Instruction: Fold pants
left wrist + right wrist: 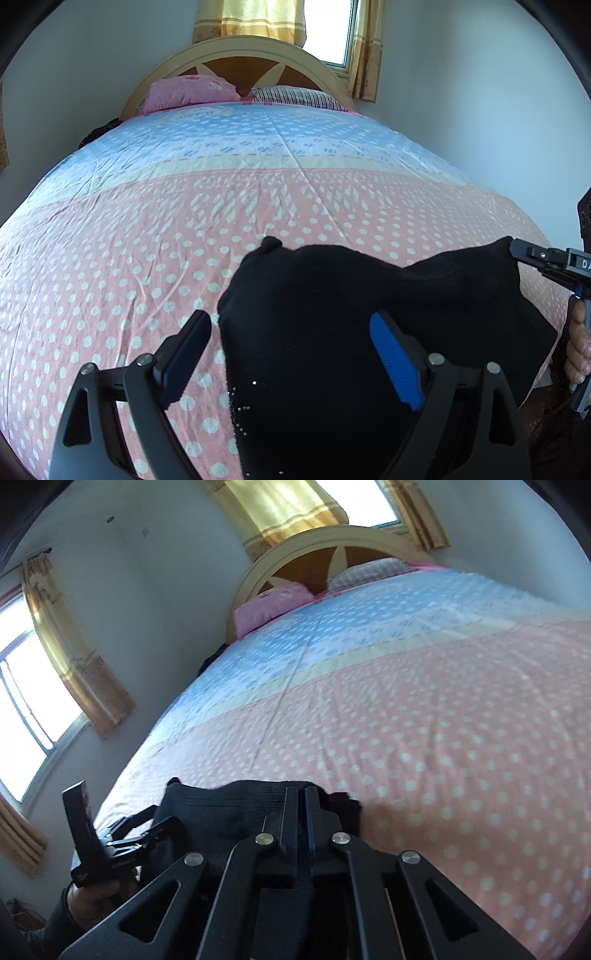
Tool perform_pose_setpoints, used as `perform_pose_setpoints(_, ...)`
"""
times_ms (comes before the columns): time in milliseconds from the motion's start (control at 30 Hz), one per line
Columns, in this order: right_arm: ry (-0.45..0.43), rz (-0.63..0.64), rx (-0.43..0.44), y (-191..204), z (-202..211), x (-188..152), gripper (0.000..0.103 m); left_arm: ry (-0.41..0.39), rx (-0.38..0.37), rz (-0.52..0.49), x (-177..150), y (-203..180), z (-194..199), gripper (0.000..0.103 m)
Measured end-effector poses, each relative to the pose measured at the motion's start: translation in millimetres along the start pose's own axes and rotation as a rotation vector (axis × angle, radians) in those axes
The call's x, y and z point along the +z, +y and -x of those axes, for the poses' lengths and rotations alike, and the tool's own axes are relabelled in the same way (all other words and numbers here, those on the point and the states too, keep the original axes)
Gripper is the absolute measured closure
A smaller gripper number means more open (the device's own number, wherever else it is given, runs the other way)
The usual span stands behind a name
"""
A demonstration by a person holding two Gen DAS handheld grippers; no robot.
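Note:
Black pants (332,314) lie bunched on the near part of the bed, with small beads on the fabric near me. My left gripper (291,354) is open, its two fingers astride the bunched cloth without pinching it. My right gripper (513,247) comes in from the right edge, shut on an upper corner of the pants and lifting it. In the right wrist view the right gripper (301,794) is shut on the pants (229,805), and the open left gripper (110,812) shows at lower left.
The bed has a pink, cream and blue polka-dot cover (221,206). A pink pillow (188,92) and a striped pillow (295,96) lie by the arched headboard (240,59). White walls and curtained windows (29,686) surround the bed.

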State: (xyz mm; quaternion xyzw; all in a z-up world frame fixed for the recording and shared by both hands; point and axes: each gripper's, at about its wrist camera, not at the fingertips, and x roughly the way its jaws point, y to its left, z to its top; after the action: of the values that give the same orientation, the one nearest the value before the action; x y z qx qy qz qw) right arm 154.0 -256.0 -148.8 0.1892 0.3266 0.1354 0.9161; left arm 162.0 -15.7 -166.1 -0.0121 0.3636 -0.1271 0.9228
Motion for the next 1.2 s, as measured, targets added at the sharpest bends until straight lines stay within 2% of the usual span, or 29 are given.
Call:
perform_pose_setpoints(167, 0.066, -0.043, -0.059, -21, -28, -14, 0.1, -0.007, 0.002, 0.021, -3, 4, -2, 0.006)
perform_pose_setpoints(267, 0.051, -0.054, -0.028, -23, -29, -14, 0.1, 0.002, 0.003, 0.011, -4, 2, -3, 0.006)
perform_pose_setpoints(333, 0.045, -0.078, -0.022, -23, -19, -14, 0.092, -0.006, 0.006, -0.003, -3, 1, 0, 0.006)
perform_pose_setpoints(400, 0.037, -0.074, -0.033, -20, -7, -18, 0.066, -0.008, 0.008, -0.004, -2, 1, 0, 0.006)
perform_pose_setpoints(433, 0.029, -0.061, -0.024, -15, 0, -21, 0.065, -0.007, 0.004, -0.001, -2, 2, 0, 0.006)
perform_pose_setpoints(567, 0.045, 0.08, -0.027, 14, 18, -38, 0.065, -0.01, 0.003, -0.002, -2, 3, 2, 0.006)
perform_pose_setpoints(600, 0.06, 0.116, -0.02, 21, 19, -43, 0.07, -0.009, 0.002, 0.001, -2, 4, 1, 0.006)
perform_pose_setpoints(633, 0.079, 0.15, -0.013, 27, 19, -48, 0.086, -0.008, 0.001, 0.003, -3, 4, 2, 0.006)
perform_pose_setpoints(733, 0.169, 0.214, -0.049, 34, 10, -66, 0.096, -0.002, -0.002, 0.006, -4, 5, 1, 0.006)
perform_pose_setpoints(900, 0.224, 0.186, -0.04, 20, 3, -72, 0.1, 0.01, -0.012, 0.008, -4, 4, -1, 0.006)
perform_pose_setpoints(1067, 0.23, 0.192, -0.033, 22, 6, -76, 0.1, 0.021, -0.019, 0.006, -5, 5, -4, 0.004)
perform_pose_setpoints(1200, 0.169, 0.159, -0.009, 18, 13, -68, 0.094, 0.026, -0.022, 0.001, -7, 5, -4, 0.003)
